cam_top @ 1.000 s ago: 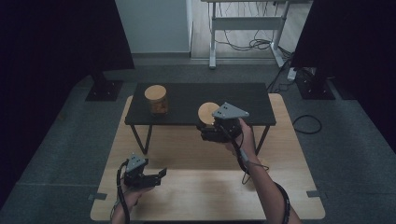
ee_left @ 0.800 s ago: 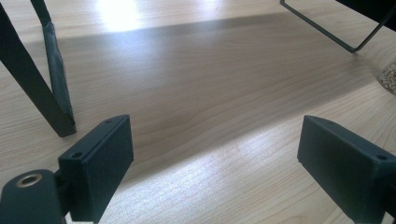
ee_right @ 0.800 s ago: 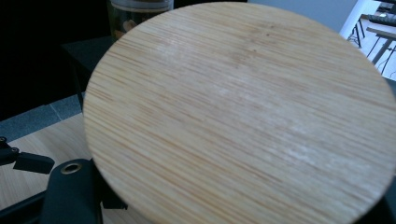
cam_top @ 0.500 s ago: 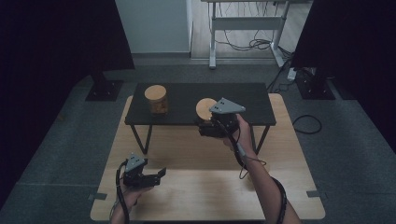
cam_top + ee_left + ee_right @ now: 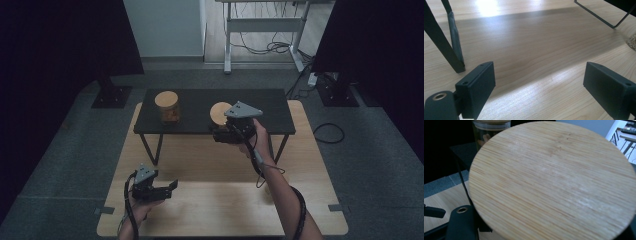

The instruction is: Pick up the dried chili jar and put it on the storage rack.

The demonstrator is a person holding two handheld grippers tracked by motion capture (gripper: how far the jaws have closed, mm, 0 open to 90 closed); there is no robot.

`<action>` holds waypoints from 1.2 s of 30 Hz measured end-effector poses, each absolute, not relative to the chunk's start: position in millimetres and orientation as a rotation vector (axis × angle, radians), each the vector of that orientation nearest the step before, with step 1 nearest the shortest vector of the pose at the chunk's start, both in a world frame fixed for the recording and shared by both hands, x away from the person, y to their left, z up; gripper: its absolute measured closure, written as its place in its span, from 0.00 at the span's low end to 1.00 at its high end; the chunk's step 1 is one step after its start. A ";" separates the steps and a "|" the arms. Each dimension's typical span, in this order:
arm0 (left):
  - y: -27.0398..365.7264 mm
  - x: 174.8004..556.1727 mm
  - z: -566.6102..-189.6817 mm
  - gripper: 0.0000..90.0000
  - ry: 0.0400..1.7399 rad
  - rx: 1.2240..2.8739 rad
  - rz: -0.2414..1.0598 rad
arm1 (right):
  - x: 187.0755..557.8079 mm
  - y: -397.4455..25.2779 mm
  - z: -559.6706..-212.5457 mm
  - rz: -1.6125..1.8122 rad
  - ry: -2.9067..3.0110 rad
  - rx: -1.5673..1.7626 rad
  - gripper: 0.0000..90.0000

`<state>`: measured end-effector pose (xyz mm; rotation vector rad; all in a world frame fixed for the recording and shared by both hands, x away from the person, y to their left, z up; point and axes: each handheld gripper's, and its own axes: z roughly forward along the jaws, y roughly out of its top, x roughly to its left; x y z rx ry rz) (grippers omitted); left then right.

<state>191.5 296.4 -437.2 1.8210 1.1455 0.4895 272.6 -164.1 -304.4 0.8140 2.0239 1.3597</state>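
Observation:
A glass jar with a bamboo lid (image 5: 167, 107) stands at the left of the low black table (image 5: 272, 107); its top also shows at the upper left of the right gripper view (image 5: 490, 130). A second round bamboo lid (image 5: 220, 113) sits just above my right gripper (image 5: 220, 134), over the table's front edge. Up close, this lid (image 5: 554, 182) covers the jaws, and what lies under it is hidden. It moves along with the gripper. My left gripper (image 5: 172, 187) hovers open over the wooden platform (image 5: 225, 210), with bare wood between its jaws (image 5: 539, 87).
The black table's legs (image 5: 439, 45) stand on the platform just ahead of the left gripper. Grey carpet surrounds the platform. A white desk frame with cables (image 5: 260, 30) is at the back, between dark curtains. A cable loop (image 5: 330, 132) lies on the floor at right.
My right gripper and the bamboo lid have shifted slightly away from the person, further over the black table. The left gripper has stayed in place.

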 end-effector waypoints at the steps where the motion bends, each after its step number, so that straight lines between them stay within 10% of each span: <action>1: 296.4 191.5 -437.2 0.11 1.145 1.821 0.490 | 273.4 -164.0 -304.1 1.360 2.025 0.811 0.27; 36: 295.9 192.5 -438.5 0.11 1.145 1.831 0.485 | 307.2 -151.5 -301.0 1.321 2.040 0.836 0.27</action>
